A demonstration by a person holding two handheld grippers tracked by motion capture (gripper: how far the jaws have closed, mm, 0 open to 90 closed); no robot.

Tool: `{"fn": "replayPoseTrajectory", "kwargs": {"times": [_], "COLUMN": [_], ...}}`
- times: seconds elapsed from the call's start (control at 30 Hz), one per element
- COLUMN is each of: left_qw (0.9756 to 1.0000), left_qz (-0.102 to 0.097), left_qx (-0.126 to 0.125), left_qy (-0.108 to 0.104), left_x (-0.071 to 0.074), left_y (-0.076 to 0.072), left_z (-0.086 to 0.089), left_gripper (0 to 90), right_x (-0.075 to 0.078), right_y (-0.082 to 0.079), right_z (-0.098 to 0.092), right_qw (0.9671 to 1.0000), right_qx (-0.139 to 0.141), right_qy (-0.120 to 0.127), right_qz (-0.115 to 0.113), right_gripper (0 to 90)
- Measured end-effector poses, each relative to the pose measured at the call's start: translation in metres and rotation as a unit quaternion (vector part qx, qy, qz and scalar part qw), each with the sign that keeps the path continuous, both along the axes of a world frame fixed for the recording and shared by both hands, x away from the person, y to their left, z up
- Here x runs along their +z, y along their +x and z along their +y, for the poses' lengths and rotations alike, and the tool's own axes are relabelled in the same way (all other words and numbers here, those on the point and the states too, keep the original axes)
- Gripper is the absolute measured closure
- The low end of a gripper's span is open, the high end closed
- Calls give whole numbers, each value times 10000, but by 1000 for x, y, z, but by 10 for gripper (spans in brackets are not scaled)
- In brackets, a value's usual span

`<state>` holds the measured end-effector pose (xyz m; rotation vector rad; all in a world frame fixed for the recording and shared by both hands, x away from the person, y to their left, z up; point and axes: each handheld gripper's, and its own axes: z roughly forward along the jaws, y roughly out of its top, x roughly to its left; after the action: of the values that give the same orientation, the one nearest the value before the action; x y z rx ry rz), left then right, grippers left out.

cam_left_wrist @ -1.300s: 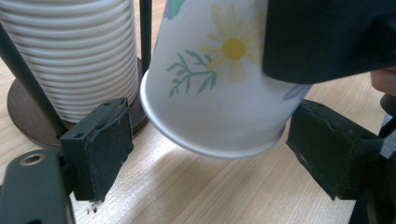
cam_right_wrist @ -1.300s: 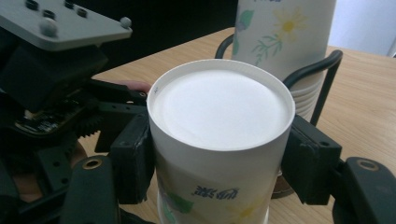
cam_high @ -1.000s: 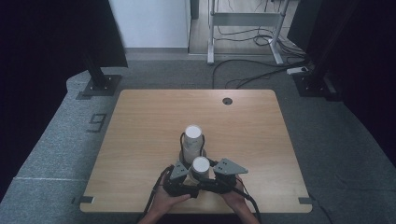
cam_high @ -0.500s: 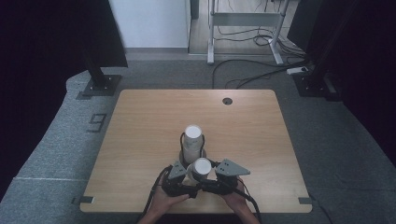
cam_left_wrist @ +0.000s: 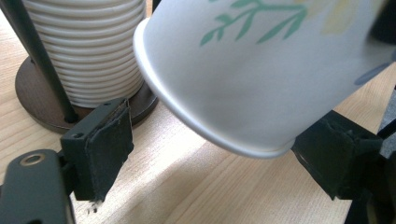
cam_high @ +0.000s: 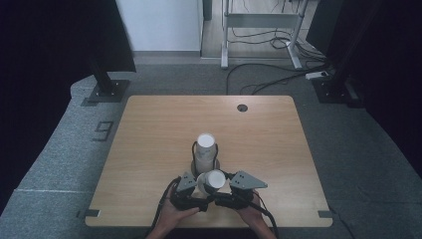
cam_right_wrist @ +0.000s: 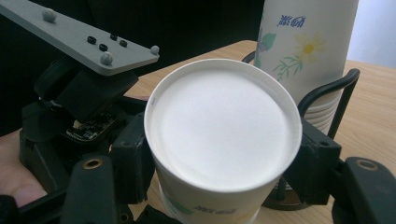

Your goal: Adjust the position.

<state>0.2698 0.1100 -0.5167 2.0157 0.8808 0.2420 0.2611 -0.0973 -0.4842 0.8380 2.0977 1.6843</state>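
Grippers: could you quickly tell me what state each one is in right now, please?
Left gripper: open, the paper cup between its jaws.
Right gripper: closed on the paper cup.

Cup stack in its wire holder (cam_high: 205, 155) stands mid-table, at 12 o'clock just beyond the held paper cup (cam_high: 212, 180), blocking a straight forward pass. Tabletop (cam_high: 149, 129) lies open from 9 through 11 and 1 through 3 o'clock; the grommet hole (cam_high: 242, 107) sits far off at 1 o'clock.
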Motion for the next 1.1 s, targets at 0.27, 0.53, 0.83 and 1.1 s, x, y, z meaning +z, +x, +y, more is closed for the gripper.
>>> {"fn": "replayPoseTrajectory", "kwargs": {"times": [0.27,0.53,0.83,1.1], "left_qw": [10000,9999,9997,9991], "left_qz": [-2,14,-11,-51], "left_qx": [27,96,202,344], "left_qy": [-13,-38,-124,-259], "left_x": [-1,-1,0,3], "left_y": [1,4,6,10], "left_z": [4,9,14,24], "left_gripper": [145,146,150,154], "right_x": [0,1,1,-2], "right_y": [0,-1,0,1], "right_z": [-1,-3,-5,-6], "right_qw": [10000,10000,9999,9998], "right_qx": [13,16,20,142], "right_qy": [18,60,122,70], "right_qz": [-7,-14,30,135], "right_gripper": [332,332,331,325]}}
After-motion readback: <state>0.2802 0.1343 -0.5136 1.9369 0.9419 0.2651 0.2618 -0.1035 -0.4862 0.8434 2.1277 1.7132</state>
